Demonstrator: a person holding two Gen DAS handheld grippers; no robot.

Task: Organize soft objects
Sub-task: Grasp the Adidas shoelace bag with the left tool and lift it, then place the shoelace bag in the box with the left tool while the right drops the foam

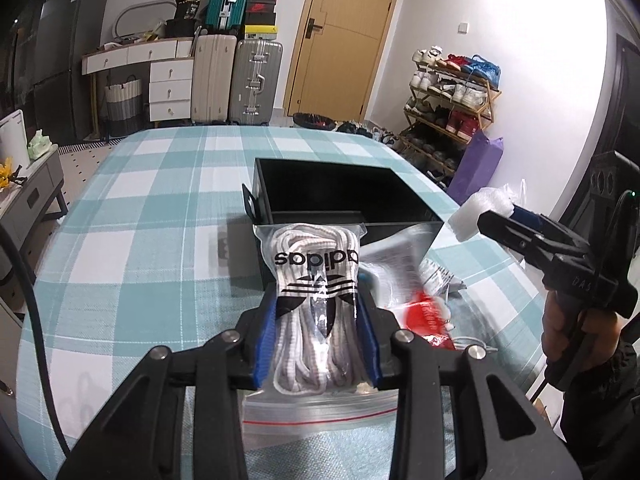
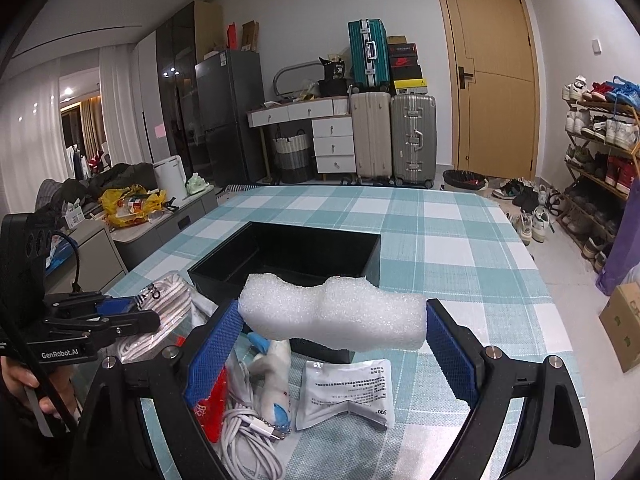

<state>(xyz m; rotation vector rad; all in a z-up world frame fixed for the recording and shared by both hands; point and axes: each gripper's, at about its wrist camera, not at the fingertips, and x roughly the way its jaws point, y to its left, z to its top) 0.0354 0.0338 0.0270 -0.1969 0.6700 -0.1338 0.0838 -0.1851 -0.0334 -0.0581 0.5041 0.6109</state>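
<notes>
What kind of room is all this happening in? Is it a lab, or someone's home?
Most likely a lived-in home, near the entrance: a shoe rack full of sneakers stands by a wooden door, suitcases are stacked against the wall, and a checked tablecloth covers the table.

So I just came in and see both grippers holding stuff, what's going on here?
A person is sorting soft items on the checked tablecloth. The left gripper is shut on a bag of white shoelaces; the right gripper grips a white foam piece by its ends. Both are held above the table near the open black box, which looks empty. A cable, sachet and small plush lie on the cloth.
</notes>
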